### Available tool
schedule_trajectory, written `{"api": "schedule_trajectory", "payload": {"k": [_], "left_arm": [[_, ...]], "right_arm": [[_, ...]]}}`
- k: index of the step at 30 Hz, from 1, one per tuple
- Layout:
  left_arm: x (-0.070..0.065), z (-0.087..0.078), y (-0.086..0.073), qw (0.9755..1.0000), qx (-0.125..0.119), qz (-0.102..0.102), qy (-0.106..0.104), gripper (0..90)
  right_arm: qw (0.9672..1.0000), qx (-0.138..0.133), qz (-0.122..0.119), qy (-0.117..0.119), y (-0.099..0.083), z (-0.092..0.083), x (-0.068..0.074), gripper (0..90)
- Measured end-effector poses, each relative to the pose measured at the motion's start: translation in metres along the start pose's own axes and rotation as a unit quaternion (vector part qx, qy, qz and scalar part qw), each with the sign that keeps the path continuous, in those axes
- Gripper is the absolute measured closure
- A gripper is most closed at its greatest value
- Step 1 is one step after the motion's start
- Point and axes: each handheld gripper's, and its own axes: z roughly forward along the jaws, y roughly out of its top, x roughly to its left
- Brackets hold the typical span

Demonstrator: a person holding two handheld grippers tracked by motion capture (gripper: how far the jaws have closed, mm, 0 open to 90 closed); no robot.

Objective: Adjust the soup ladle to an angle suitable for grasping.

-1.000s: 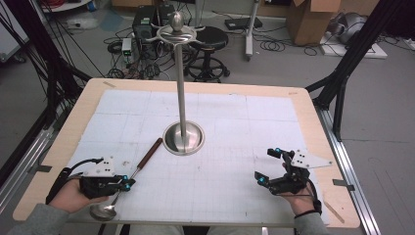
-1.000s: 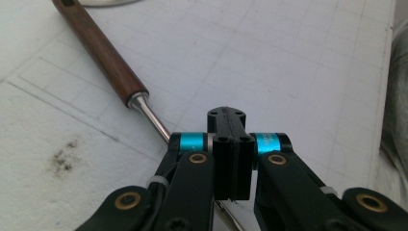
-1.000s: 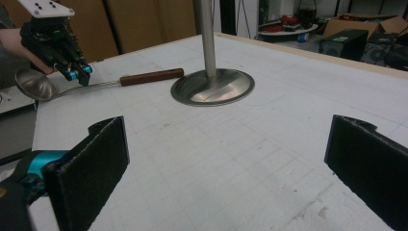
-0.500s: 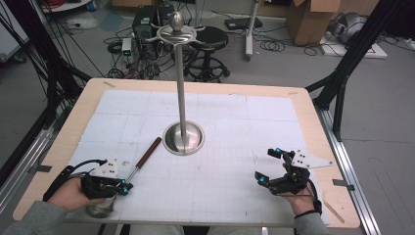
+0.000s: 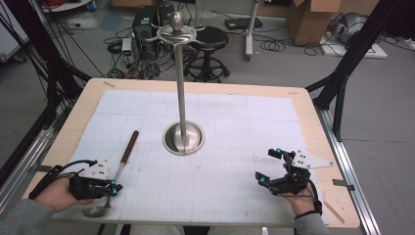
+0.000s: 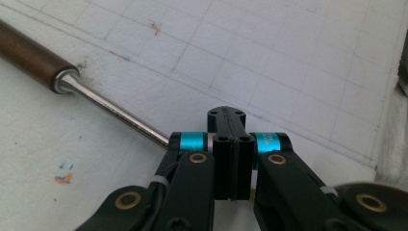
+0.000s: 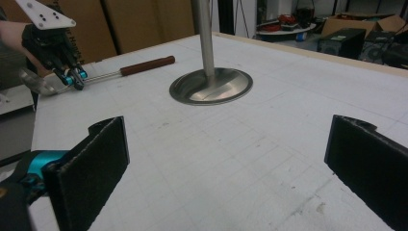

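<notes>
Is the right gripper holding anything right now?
No, in the right gripper view the right gripper stands wide open over the bare table, nothing between its pads.

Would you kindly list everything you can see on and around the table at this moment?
Ladle: one, steel shaft and bowl with a brown wooden handle, lying at the table's near left, shaft between the left jaws.
Stand: one, silver, round base mid-table with a tall pole topped by hooks and a knob.
Grid mat: one, white, covering the tabletop.
Table: one, pale wood edge.
Stool: one, black, on the floor beyond the table.
Cardboard boxes: tan, far right on the floor; count unclear.
Left gripper: one, black with blue accents, shut on the ladle's shaft.
Right gripper: one, black, jaws open, near right, holding nothing.
</notes>
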Motion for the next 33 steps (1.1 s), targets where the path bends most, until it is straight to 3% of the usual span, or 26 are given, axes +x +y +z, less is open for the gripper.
{"api": "schedule_trajectory", "payload": {"k": [4, 10, 17, 26, 33], "left_arm": [[-0.002, -0.002, -0.004, 1.0, -0.006, -0.007, -0.002, 89.8], [-0.004, -0.009, -0.008, 0.9999, 0.015, -0.003, -0.004, 89.8], [-0.006, -0.011, -0.012, 0.9999, 0.011, -0.009, -0.003, 89.9], [-0.006, -0.018, -0.013, 0.9987, 0.049, 0.003, -0.014, 89.9], [-0.003, -0.029, -0.028, 0.9987, 0.049, -0.006, -0.014, 89.9]], "right_arm": [[1.0, 0.0, -0.001, -0.002, 0.0, 0.001, 0.0, 0.7], [1.0, 0.0, 0.001, -0.001, 0.0, 0.0, 0.0, 0.8], [1.0, 0.0, -0.002, -0.002, 0.0, 0.001, 0.0, 0.7], [1.0, 0.0, 0.002, -0.001, 0.0, 0.0, 0.001, 0.7], [1.0, 0.0, 0.001, -0.002, 0.0, 0.001, 0.0, 0.7]]}}
